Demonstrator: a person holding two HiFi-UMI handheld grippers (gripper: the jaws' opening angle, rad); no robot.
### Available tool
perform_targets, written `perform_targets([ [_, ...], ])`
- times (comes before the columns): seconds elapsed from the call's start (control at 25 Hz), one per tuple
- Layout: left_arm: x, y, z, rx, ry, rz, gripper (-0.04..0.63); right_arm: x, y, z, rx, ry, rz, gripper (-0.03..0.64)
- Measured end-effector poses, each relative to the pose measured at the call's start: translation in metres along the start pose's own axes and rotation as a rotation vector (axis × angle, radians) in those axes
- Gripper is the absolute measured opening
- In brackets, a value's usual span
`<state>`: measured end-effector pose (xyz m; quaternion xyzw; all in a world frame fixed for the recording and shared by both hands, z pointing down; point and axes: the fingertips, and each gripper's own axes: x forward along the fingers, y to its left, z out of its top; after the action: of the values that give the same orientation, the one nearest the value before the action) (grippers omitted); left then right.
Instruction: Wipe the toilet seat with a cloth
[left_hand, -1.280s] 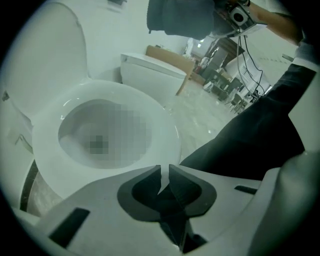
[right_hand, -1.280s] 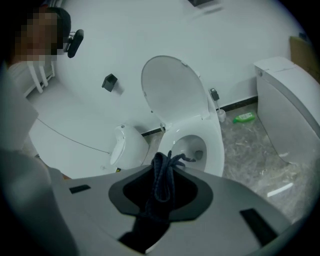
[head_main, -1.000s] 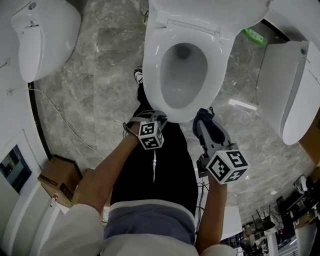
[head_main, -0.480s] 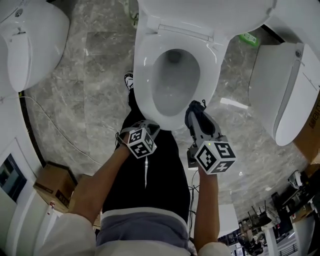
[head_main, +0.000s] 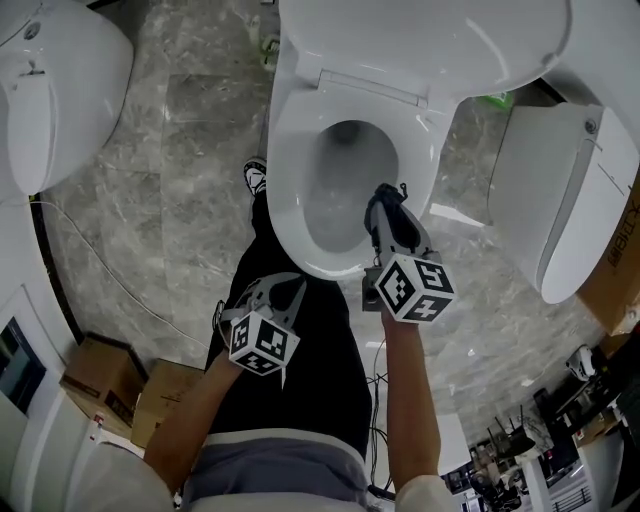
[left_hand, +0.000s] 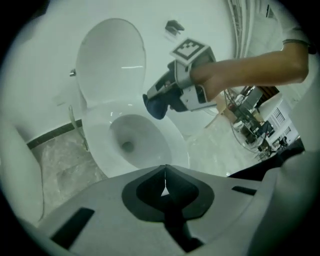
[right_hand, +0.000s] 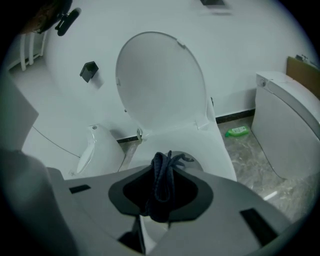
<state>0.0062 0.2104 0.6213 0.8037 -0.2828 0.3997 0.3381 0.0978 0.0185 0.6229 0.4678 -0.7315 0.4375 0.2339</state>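
Head view, looking steeply down on an open toilet. The toilet seat (head_main: 290, 190) is down around the bowl (head_main: 345, 175) and the lid (head_main: 430, 40) is raised.

Right gripper (head_main: 388, 200): its fingers pinch a dark blue cloth (right_hand: 161, 185), bunched and hanging between them. It is held over the right front part of the seat. In the left gripper view the cloth appears clear of the seat, though contact cannot be settled.

Left gripper (left_hand: 164, 170): fingers pressed together with nothing between them. It is held back over the person's dark trousers (head_main: 300, 390), short of the bowl's front edge.

Surroundings: grey marble floor (head_main: 180, 180), with a second toilet (head_main: 50, 90) at left and a third toilet (head_main: 560, 190) at right. A green bottle (head_main: 490, 100) lies on the floor beside the base, and cardboard boxes (head_main: 100, 375) stand at lower left.

Writing: the left cube (head_main: 262, 343) and right cube (head_main: 413, 288) carry black-and-white square markers. A carton (head_main: 628, 240) at the right edge shows dark lettering, cut off and unreadable. A white barcoded sheet (left_hand: 281, 116) is too small to read.
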Motion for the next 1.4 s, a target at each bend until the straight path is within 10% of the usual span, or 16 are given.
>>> perform_targets([
  [0.6,-0.071,0.021,0.023,-0.566,-0.204,-0.095,0.011,0.101,-0.006,0.048,-0.084,-0.071,-0.078,0.075],
  [1.0,-0.086,0.041,0.007,-0.541,-0.189,-0.122,0.011,0.137,-0.025,0.081,-0.179,-0.165,-0.296,0.075],
  [1.4,-0.090,0.065,0.009,-0.529,-0.205,-0.126,0.011,0.162,0.009,0.081,-0.040,-0.251,-0.263,0.075],
])
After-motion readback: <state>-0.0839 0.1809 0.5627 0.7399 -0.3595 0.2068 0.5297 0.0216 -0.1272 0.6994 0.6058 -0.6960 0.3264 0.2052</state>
